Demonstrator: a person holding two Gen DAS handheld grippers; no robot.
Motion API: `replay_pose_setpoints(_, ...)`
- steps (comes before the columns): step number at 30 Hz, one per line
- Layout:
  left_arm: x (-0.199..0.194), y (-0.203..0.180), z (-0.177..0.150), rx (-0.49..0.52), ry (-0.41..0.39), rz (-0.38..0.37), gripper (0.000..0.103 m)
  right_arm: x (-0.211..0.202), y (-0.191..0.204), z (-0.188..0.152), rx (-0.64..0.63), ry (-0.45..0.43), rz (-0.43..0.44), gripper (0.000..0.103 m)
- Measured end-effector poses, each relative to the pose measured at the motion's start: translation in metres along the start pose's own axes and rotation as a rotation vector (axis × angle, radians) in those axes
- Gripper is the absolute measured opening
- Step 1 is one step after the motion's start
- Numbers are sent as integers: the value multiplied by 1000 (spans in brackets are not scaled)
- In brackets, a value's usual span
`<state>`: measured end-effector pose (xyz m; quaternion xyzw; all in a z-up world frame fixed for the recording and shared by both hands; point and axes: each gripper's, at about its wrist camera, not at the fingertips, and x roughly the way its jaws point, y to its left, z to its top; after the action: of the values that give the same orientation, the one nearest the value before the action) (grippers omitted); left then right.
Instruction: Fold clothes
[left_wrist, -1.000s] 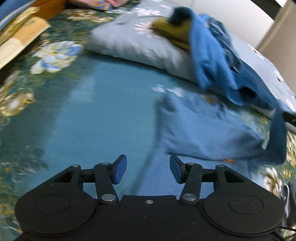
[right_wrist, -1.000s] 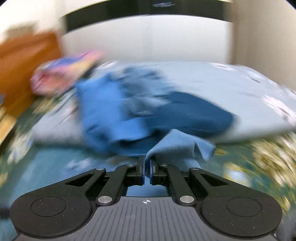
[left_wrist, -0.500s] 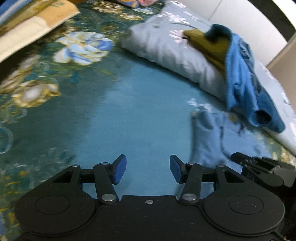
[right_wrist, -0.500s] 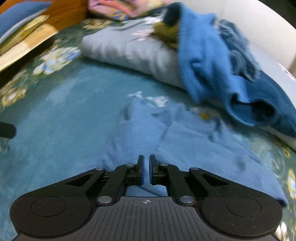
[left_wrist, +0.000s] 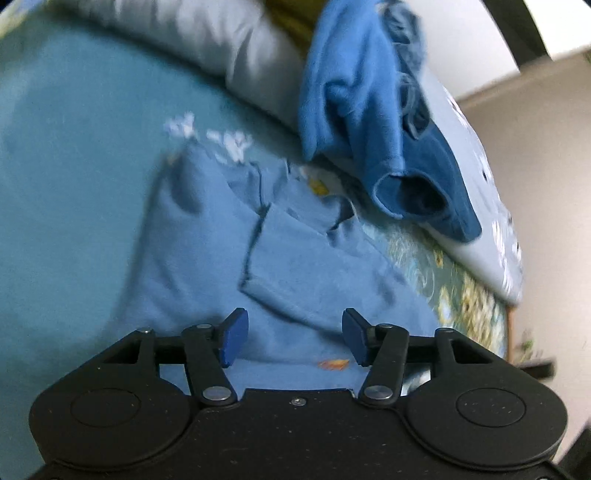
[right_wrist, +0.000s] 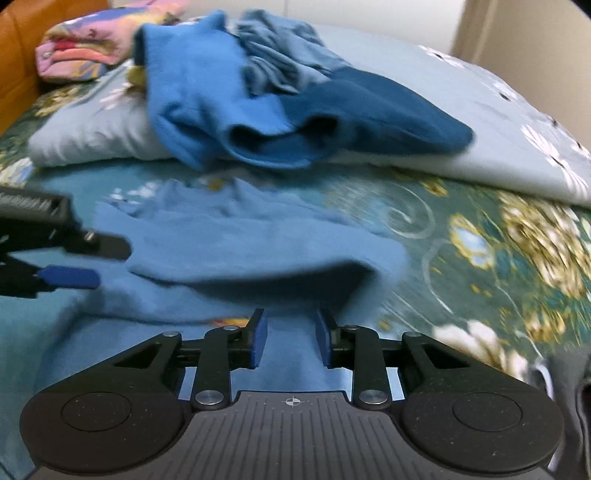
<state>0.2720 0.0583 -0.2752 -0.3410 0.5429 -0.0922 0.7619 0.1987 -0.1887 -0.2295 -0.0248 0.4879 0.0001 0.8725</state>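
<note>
A light blue garment (left_wrist: 229, 258) (right_wrist: 236, 240) lies spread and wrinkled on the teal floral bedspread (left_wrist: 66, 155), one flap folded over its middle. My left gripper (left_wrist: 291, 341) hangs open just above its near edge, nothing between the pads. My right gripper (right_wrist: 290, 343) hovers over the same garment's near part; its jaws are opening, and no cloth sits between the pads. The left gripper's fingers (right_wrist: 70, 277) show at the left edge of the right wrist view. Behind lies a heap of other blue clothes (right_wrist: 258, 103) (left_wrist: 369, 122).
The heap rests on a pale grey-blue folded quilt (right_wrist: 461, 122) (left_wrist: 207, 44) across the back. A pink patterned cushion (right_wrist: 92, 48) and a wooden headboard (right_wrist: 14, 66) are at the far left. A pale wall (left_wrist: 546, 155) stands to the right of the bed.
The right gripper was shut on the light blue garment, has lowered it onto the bed and has parted its jaws. The left gripper swung right and down over the garment.
</note>
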Motion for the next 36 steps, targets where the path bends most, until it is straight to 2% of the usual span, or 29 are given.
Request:
replay_pose_setpoints(3,22,9,-2,-156,3,0,49,3,-20,-5,55,16,3,33)
replay_pose_setpoints(5,32,20,-3,-262,-14,-8,41,4,-32,-7,86,20,16,33)
replay_pose_setpoints(6,33,24,-4,-302,-30,-19,41,5,-38,-7,97,21,21,33)
replay_pose_setpoints(9,39,24,-2,-351,-54,-13,41,8,-49,-7,105,23,24,33)
replay_pose_setpoints(10,40,23,-1,-358,-61,-7,37,10,-53,-7,109,26,24,33)
replay_pose_setpoints(12,41,17,1,-355,-83,20,21,13,-60,-8,118,30,25,33)
replay_pose_setpoints(13,41,14,2,-349,-94,32,0,15,-64,-8,126,33,25,33)
replay_pose_setpoints(15,41,9,3,-320,-113,42,0,17,-71,-9,142,39,28,33)
replay_pose_setpoints(17,35,5,4,-298,-133,6,0,19,-76,-9,154,43,29,33)
replay_pose_setpoints(20,5,3,9,-223,-198,-40,0,22,-82,-9,161,43,21,33)
replay_pose_setpoints(23,-24,8,6,-116,-246,-11,0,25,-87,-6,171,42,21,33)
replay_pose_setpoints(25,-31,20,0,-95,-231,44,0,28,-88,-5,174,45,25,33)
replay_pose_setpoints(28,-25,42,-11,-103,-194,113,0,34,-86,-4,176,55,33,33)
replay_pose_setpoints(31,-14,46,-17,-61,-176,172,0,37,-83,-4,181,69,48,33)
replay_pose_setpoints(36,-21,53,-21,-48,-179,163,0,35,-67,-6,93,71,91,39)
